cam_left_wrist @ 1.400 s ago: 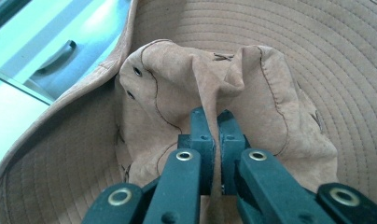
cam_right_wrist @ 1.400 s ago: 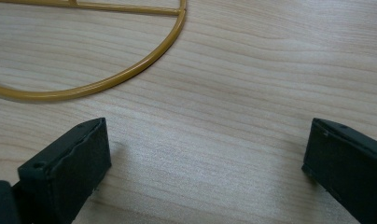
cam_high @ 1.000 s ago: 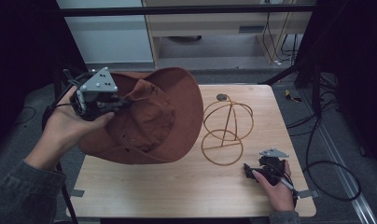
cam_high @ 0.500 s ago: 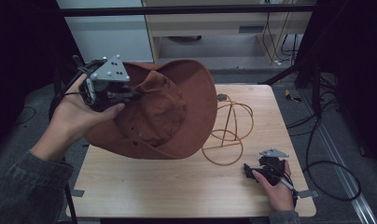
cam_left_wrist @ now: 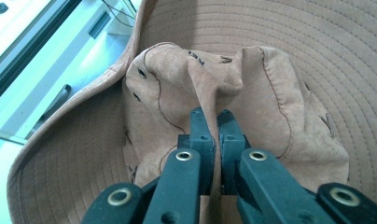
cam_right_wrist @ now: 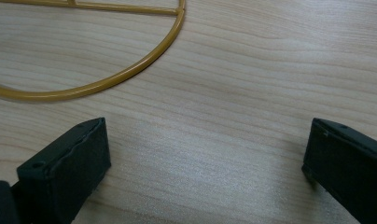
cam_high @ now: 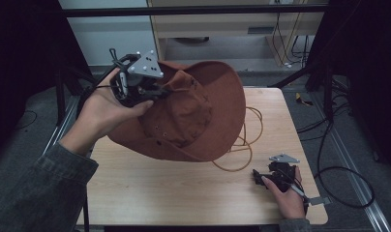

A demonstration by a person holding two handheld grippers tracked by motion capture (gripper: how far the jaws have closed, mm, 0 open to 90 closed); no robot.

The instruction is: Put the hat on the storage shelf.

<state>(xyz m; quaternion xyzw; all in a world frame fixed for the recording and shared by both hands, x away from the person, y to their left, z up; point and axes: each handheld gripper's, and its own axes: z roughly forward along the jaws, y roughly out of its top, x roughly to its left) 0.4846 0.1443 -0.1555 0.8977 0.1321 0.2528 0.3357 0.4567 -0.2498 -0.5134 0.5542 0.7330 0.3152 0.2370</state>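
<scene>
Left gripper [cam_high: 157,92] is clamped tight on a fold of the brown hat's [cam_high: 203,111] crown, jaws nearly together w/ fabric pinched btwn them, you can see it up close in the left gripper view [cam_left_wrist: 212,126]. Hat's lifted off the table [cam_high: 150,193], tilted, hanging over the far left part, brim covering most of a yellow wire stand [cam_high: 244,145] near the middle-right. Right gripper [cam_high: 261,180] sits low by the near right corner, jaws spread wide w/ nothing in them, bare wood btwn them, and the stand's ring [cam_right_wrist: 107,79] just ahead.
</scene>
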